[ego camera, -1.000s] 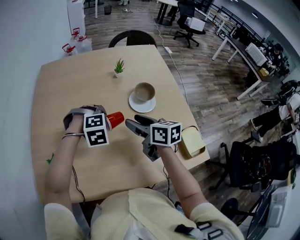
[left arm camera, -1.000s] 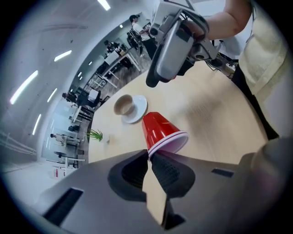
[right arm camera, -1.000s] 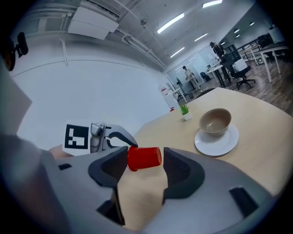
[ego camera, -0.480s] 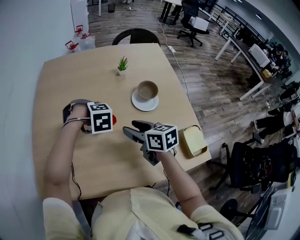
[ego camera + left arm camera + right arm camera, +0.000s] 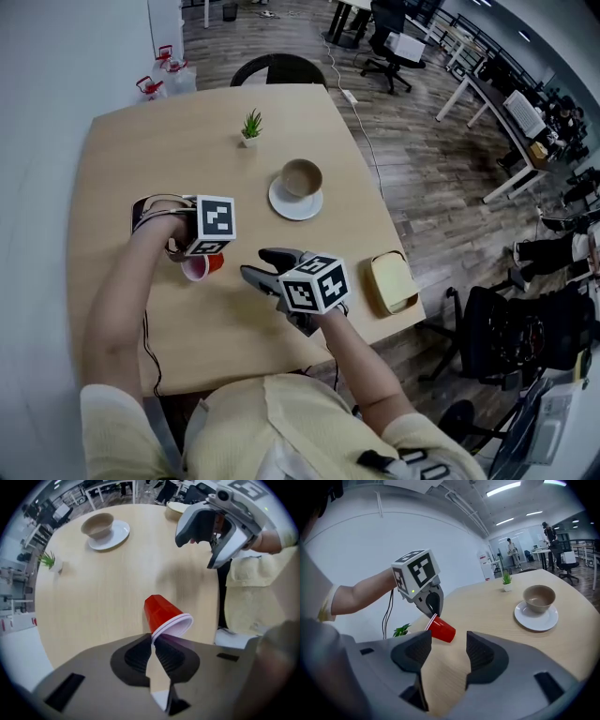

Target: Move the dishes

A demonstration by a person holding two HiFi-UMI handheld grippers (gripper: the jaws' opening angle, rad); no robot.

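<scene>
One light, crushable red cup (image 5: 161,613) is pinched at its rim by my left gripper (image 5: 153,641); gentle pressure should suffice. My right gripper (image 5: 447,646) stands wide open, empty.

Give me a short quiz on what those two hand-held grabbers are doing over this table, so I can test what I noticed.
1. What is the left gripper pinching by the rim?
A. a fork
B. the red cup
C. a bottle

2. True or false: the fingers of the right gripper stand apart, holding nothing.

3. Fill in: the brown bowl sits on a white ____.

Key
1. B
2. True; they have just closed a little, but stand wide with nothing between them.
3. saucer
</scene>
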